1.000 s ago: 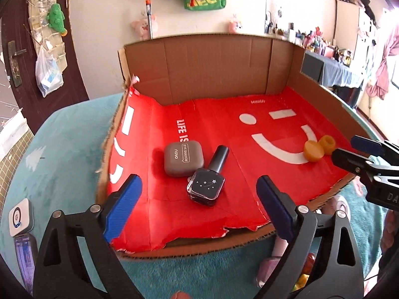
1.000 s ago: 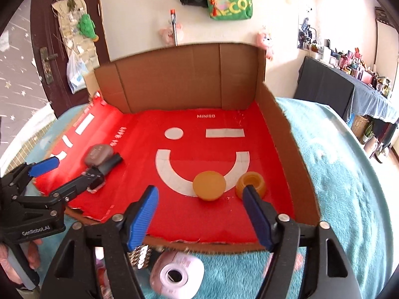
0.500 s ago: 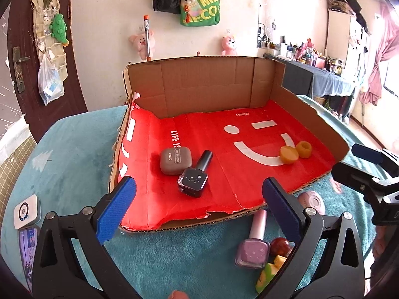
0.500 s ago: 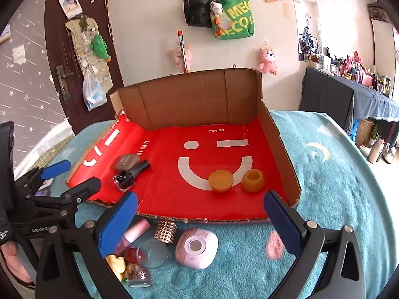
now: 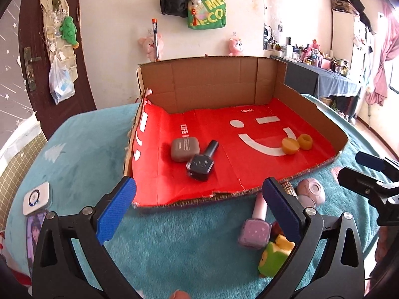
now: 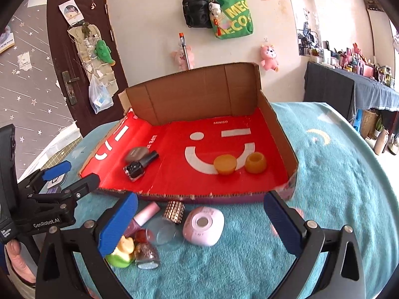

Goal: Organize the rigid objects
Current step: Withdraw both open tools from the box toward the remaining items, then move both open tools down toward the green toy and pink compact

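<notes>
A cardboard tray (image 5: 299,104) (image 6: 274,124) with a red smiley liner lies on the teal blanket. Inside it rest a grey case (image 5: 184,148) (image 6: 138,153), a black nail polish bottle (image 5: 202,163) (image 6: 139,165), an orange lid (image 5: 290,146) (image 6: 225,164) and an orange cup (image 5: 304,142) (image 6: 254,162). In front of the tray lie a pink nail polish (image 5: 255,225) (image 6: 143,215), a pink round device (image 6: 203,225) (image 5: 311,190), a studded cap (image 6: 174,211), a glittery bottle (image 6: 146,254) and a green-yellow toy (image 5: 275,255) (image 6: 121,251). My left gripper (image 5: 199,211) and right gripper (image 6: 199,224) are both open, empty, and stand in front of the tray.
A white gadget (image 5: 37,198) and a photo card (image 5: 36,226) lie on the blanket at the left. A dark door (image 6: 79,62), hanging bags (image 6: 219,12) and a cluttered side table (image 6: 361,84) stand behind. A clear disc (image 6: 163,234) lies among the loose items.
Both grippers pulled back out of the tray and opened wider. The loose items in front of the tray came into view. The objects inside the tray stayed put.
</notes>
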